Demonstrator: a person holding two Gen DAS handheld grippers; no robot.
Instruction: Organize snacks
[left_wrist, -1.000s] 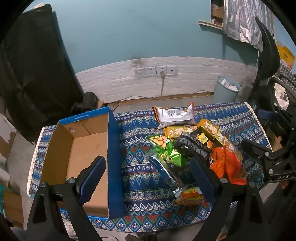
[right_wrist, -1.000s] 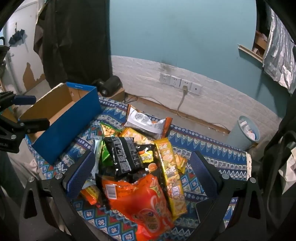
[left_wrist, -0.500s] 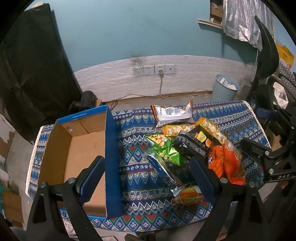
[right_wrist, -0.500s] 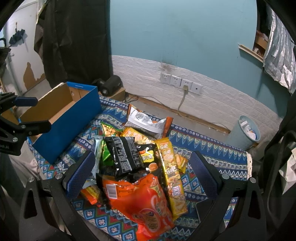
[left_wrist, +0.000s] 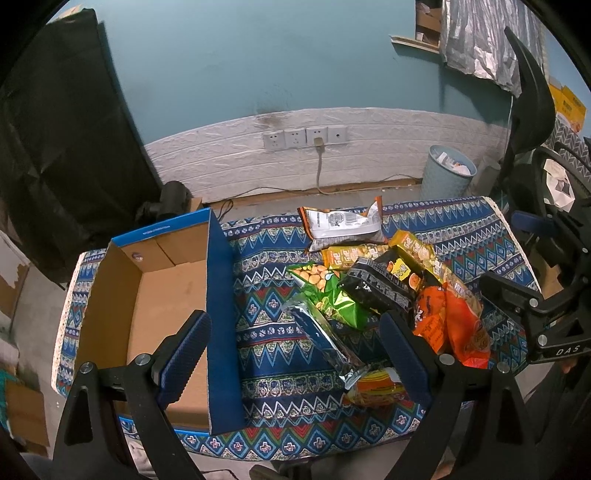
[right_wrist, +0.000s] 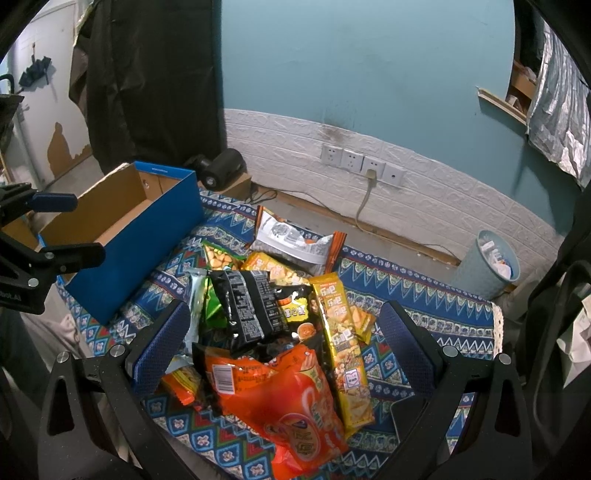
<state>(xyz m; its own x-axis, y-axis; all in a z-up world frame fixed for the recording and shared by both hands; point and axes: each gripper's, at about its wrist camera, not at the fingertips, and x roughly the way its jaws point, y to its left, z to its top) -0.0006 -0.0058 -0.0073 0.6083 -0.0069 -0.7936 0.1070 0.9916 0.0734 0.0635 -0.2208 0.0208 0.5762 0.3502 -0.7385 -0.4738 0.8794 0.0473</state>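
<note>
An open blue cardboard box (left_wrist: 218, 295) with nothing in it stands on the left of the patterned table; the right wrist view shows the same box (right_wrist: 147, 236). To its right lies a pile of snack packs. It includes a white bag (left_wrist: 340, 223), a green bag (left_wrist: 332, 295), a black bag (right_wrist: 251, 299), a big orange bag (right_wrist: 291, 398), a long yellow pack (right_wrist: 343, 332) and a silver packet (left_wrist: 325, 339). My left gripper (left_wrist: 291, 332) hovers open above the box's right wall and the silver packet. My right gripper (right_wrist: 284, 317) hovers open over the pile. Neither holds anything.
A patterned cloth (left_wrist: 258, 258) covers the table. Behind it are a pale blue bin (left_wrist: 447, 173), a wall with sockets (left_wrist: 306, 136) and a black object on the floor (left_wrist: 170, 199). A black office chair (left_wrist: 532, 110) stands at the right.
The left gripper has drifted slightly, so the box and snacks sit a little further left in its view. The right gripper has barely moved. Both stay open.
</note>
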